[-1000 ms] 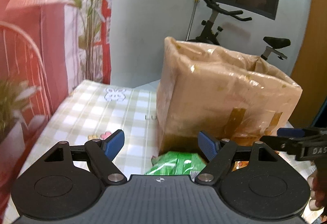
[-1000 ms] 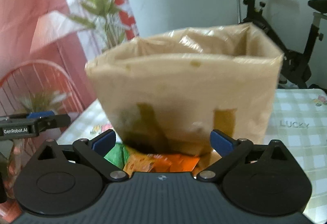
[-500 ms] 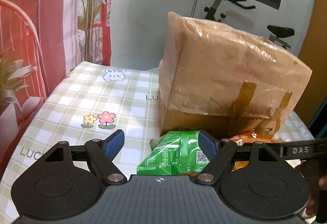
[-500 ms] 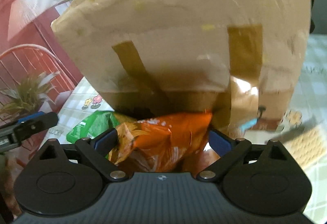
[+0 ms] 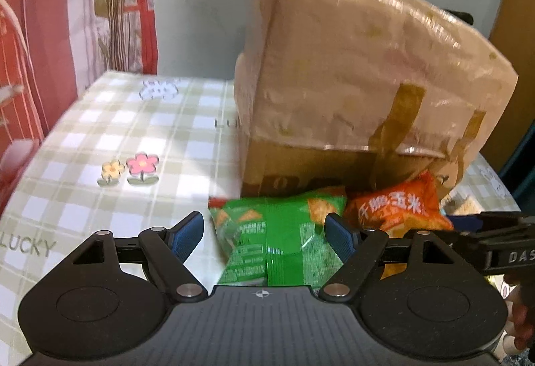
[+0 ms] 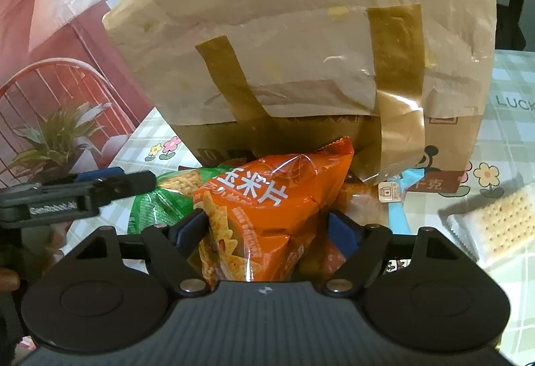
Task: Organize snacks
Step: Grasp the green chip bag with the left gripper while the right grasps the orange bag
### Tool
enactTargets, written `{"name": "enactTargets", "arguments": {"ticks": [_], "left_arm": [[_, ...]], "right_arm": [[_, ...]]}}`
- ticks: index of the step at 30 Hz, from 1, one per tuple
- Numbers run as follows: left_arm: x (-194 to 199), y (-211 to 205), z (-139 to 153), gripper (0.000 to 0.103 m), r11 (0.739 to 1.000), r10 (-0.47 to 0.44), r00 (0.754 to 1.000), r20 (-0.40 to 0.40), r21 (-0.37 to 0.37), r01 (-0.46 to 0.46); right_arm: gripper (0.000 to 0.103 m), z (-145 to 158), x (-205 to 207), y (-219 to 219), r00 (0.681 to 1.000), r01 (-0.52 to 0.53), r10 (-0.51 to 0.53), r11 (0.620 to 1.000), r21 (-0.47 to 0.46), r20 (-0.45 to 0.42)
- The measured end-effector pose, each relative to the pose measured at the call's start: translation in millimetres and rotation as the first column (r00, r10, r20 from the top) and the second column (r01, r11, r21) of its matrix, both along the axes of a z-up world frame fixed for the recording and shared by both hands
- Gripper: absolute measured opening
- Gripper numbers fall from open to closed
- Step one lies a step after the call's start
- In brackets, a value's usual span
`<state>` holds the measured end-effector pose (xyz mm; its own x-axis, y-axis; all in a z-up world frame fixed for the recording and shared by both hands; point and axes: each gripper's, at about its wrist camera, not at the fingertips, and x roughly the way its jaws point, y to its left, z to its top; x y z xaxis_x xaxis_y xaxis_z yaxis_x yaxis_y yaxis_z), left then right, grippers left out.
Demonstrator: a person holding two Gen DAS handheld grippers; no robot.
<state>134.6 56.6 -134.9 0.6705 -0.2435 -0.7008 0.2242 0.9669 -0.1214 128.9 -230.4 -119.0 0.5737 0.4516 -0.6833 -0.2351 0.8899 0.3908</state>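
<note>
Straddling the green snack bag (image 5: pixel 277 245), left gripper (image 5: pixel 264 232) is wide open, nothing held; right gripper (image 6: pixel 267 227) likewise around orange chip bag (image 6: pixel 267 205). Both lie near-side of cardboard box (image 5: pixel 351 82). Prob. light, puffy, slick film, fragile chips; pinch mid-body gently.

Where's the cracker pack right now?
Right wrist view, far right: the cracker pack lies on the checked tablecloth, right of the orange chip bag, in front of the cardboard box.
</note>
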Motion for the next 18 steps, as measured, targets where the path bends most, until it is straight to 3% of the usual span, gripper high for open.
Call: {"name": "enactTargets", "arguments": {"ticks": [6, 10, 13, 15, 18], "left_arm": [[4, 2, -16, 0.089, 0.999, -0.026, 0.998, -0.057, -0.046, 0.024], [13, 6, -30, 0.089, 0.999, 0.019, 0.997, -0.077, -0.044, -0.023], [13, 8, -37, 0.082, 0.996, 0.024, 0.996, -0.085, -0.081, -0.031], [7, 6, -35, 0.075, 0.998, 0.026, 0.999, -0.048, -0.052, -0.028], [-3, 6, -31, 0.074, 0.999, 0.043, 0.999, -0.029, -0.029, -0.044]], "right_arm": [[0.076, -1, -3, 3, 1.000, 0.000, 0.000, 1.000, 0.002, 0.012], [0.075, 0, -4, 3, 1.000, -0.008, 0.009, 1.000, -0.011, 0.022], [0.075, 1, -5, 3, 1.000, -0.009, 0.009, 1.000, -0.008, 0.022], [0.075, 1, -4, 2, 1.000, -0.008, 0.008, 1.000, -0.005, 0.019], [0.075, 1, -5, 0, 1.000, -0.011, 0.011, 1.000, -0.004, 0.013]]}}
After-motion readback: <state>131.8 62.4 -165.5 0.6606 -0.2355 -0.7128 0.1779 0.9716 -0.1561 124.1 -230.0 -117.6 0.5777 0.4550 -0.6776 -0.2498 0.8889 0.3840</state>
